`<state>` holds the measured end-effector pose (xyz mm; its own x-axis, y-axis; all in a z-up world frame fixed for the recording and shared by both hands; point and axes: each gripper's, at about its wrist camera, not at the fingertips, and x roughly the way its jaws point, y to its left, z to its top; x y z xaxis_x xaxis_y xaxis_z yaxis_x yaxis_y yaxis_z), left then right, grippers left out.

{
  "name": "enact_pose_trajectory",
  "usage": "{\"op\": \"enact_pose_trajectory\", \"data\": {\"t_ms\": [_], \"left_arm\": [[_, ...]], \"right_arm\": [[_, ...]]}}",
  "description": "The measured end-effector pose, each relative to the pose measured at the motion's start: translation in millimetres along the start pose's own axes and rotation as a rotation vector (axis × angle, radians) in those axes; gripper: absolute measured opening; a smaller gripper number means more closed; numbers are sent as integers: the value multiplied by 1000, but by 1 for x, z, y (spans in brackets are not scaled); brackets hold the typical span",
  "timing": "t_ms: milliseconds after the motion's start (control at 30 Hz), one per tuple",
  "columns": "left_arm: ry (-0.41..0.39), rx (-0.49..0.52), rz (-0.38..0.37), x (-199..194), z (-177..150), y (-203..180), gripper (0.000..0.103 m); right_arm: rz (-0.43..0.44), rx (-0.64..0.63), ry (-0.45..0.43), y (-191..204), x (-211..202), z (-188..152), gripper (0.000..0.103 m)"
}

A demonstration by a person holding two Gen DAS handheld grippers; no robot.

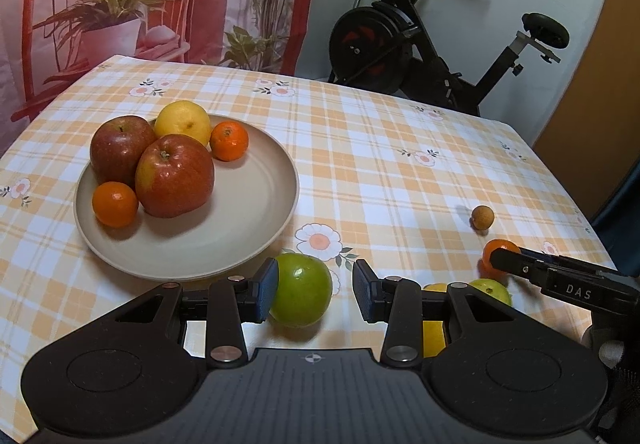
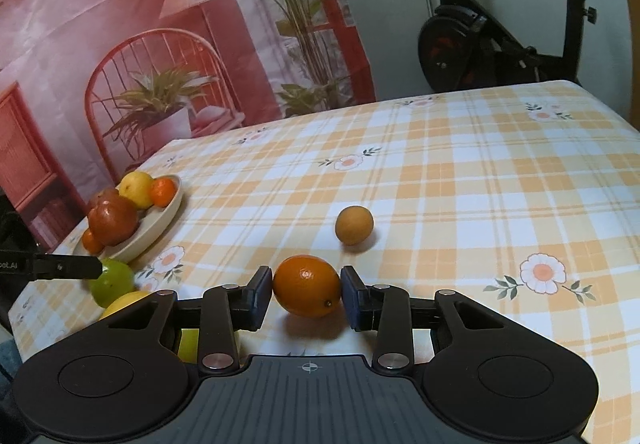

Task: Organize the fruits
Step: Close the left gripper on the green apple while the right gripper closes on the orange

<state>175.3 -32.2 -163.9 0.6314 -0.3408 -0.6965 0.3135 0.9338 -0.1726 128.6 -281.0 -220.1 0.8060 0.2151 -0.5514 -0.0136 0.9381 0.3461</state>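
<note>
A beige plate (image 1: 240, 244) at the left holds two red apples (image 1: 174, 175), a lemon (image 1: 182, 121) and two mandarins (image 1: 229, 141). My left gripper (image 1: 316, 286) stands open around a green apple (image 1: 302, 290) on the cloth. The left pad touches it, and a gap shows at the right pad. My right gripper (image 2: 306, 288) is shut on an orange (image 2: 307, 286), both pads against its sides, low over the table. In the left wrist view that orange (image 1: 500, 246) shows behind a right gripper finger. A small brown round fruit (image 2: 354, 224) lies beyond it.
Another green fruit (image 1: 490, 290) and a lemon (image 1: 434, 324) lie between the two grippers. The checked tablecloth (image 2: 460, 171) runs far and right. An exercise bike (image 1: 400, 43) stands behind the table, with a printed backdrop (image 1: 120, 3) at the left.
</note>
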Motion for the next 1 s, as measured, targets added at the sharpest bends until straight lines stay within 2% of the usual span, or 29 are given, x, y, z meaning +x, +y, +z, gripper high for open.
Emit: {"op": "enact_pose_trajectory", "data": {"t_ms": [533, 833, 1000], "left_arm": [[29, 9, 36, 7, -2, 3, 48], [34, 22, 87, 16, -4, 6, 48], [43, 19, 85, 18, -5, 7, 48]], "right_arm": [[-4, 5, 1, -1, 1, -1, 34], [-4, -1, 1, 0, 0, -4, 34], [-1, 3, 2, 0, 0, -5, 34]]}}
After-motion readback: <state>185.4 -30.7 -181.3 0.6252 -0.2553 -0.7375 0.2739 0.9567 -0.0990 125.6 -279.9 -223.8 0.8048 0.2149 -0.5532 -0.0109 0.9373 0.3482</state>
